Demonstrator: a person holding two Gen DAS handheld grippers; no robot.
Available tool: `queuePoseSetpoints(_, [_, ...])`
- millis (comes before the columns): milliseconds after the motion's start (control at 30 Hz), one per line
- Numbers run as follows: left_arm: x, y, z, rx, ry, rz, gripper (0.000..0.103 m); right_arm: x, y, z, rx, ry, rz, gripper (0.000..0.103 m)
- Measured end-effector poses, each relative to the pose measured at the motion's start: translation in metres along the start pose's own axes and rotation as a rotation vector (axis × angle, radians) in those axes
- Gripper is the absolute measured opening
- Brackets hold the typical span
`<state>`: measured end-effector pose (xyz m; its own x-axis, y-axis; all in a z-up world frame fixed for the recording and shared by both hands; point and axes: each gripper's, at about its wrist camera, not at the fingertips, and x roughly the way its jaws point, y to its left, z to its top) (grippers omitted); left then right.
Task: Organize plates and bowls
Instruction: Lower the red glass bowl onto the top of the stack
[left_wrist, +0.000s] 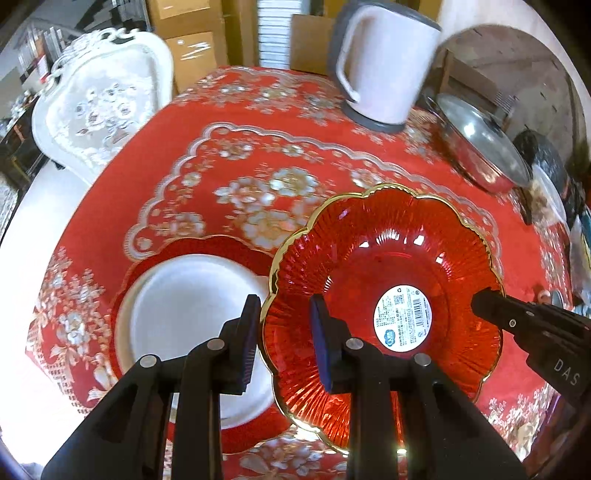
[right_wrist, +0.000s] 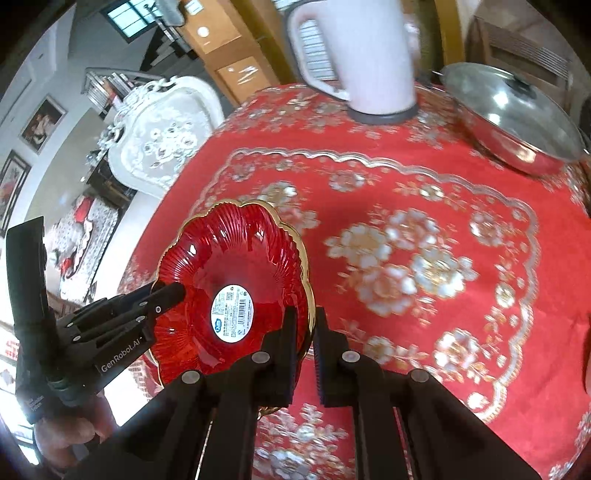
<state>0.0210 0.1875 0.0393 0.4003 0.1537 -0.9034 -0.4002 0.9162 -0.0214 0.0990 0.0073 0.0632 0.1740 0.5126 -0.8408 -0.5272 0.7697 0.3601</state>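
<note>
A red ribbed plate with a gold scalloped rim and a white sticker hangs tilted over the red floral tablecloth. My right gripper is shut on this plate at its right rim. My left gripper stands open astride the left rim, one finger inside the dish and one outside. Left of it a white plate lies on another red plate. The right gripper shows at the far rim. In the right wrist view, the left gripper reaches in from the left.
A white kettle stands at the back of the table and a lidded steel pot at the back right. A white ornate chair stands off the left edge. A hand holds the left gripper's handle.
</note>
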Motion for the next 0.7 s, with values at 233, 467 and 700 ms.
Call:
queuePoseSetpoints(233, [-0.009,0.049,0.003,-0.073,-0.021,0.058,0.025,0.022,0.051,0.012,-0.086,0.021,0.041,0.009])
queuePoseSetpoints(467, [-0.008,0.091,-0.009,-0.138,-0.008,0.106,0.025,0.051,0.088,0.014,-0.14,0.069,0.069,0.009])
queuePoseSetpoints(700, [0.001,0.111,-0.023,-0.175,0.022,0.123,0.025,0.071,0.103,0.007,-0.157,0.111,0.072,0.01])
